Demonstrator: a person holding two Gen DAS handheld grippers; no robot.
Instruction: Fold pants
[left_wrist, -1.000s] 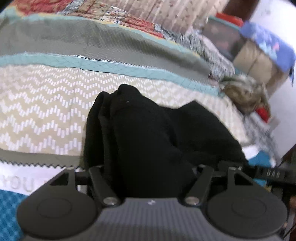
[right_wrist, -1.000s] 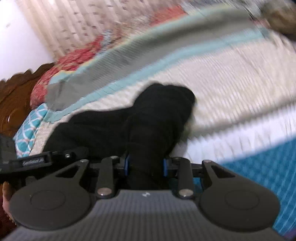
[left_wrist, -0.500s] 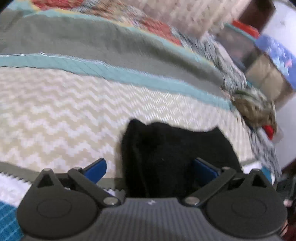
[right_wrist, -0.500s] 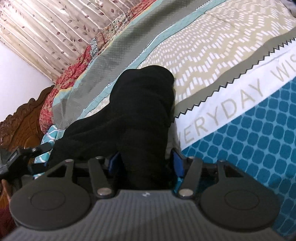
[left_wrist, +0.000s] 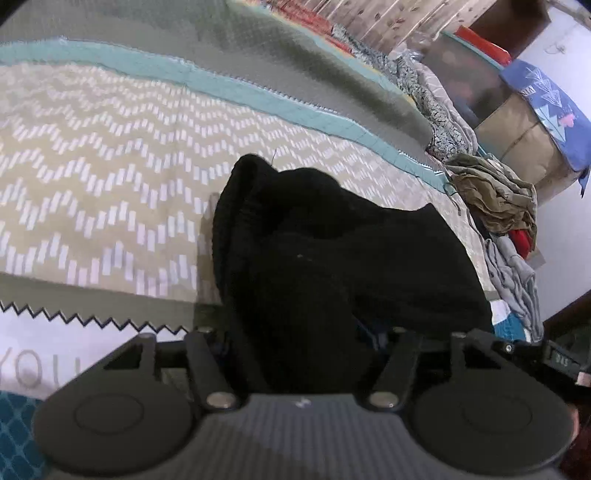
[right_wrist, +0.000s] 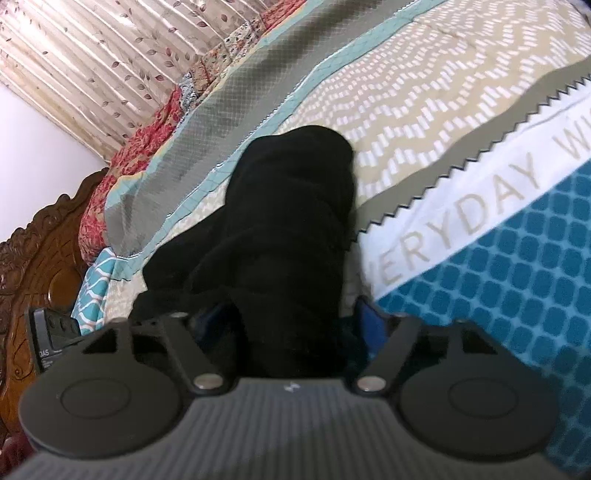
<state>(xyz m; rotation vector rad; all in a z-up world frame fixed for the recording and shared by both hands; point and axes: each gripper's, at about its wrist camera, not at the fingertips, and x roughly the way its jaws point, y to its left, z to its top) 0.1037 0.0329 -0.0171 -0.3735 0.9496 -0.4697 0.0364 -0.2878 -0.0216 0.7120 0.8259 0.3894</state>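
Observation:
The black pants (left_wrist: 332, 258) lie bunched on the patterned bedspread (left_wrist: 92, 166). In the left wrist view the cloth fills the space between my left gripper's (left_wrist: 303, 332) jaws and hides both fingertips; the jaws stand moderately apart around the thick bundle. In the right wrist view the pants (right_wrist: 291, 229) rise as a folded roll between my right gripper's (right_wrist: 291, 325) jaws. A blue pad (right_wrist: 369, 325) shows at the right, slightly off the cloth. The jaws look partly open around the fabric.
A pile of olive, red and grey clothes (left_wrist: 498, 206) lies at the bed's right edge, with boxes and a blue cloth (left_wrist: 546, 99) beyond. A carved wooden headboard (right_wrist: 40, 251) and curtain (right_wrist: 110, 55) stand at the left in the right wrist view.
My left gripper opened wide half a second ago and now sits closer around the pants. My right gripper's jaws have widened from a tight pinch. Both views have shifted over the bundle.

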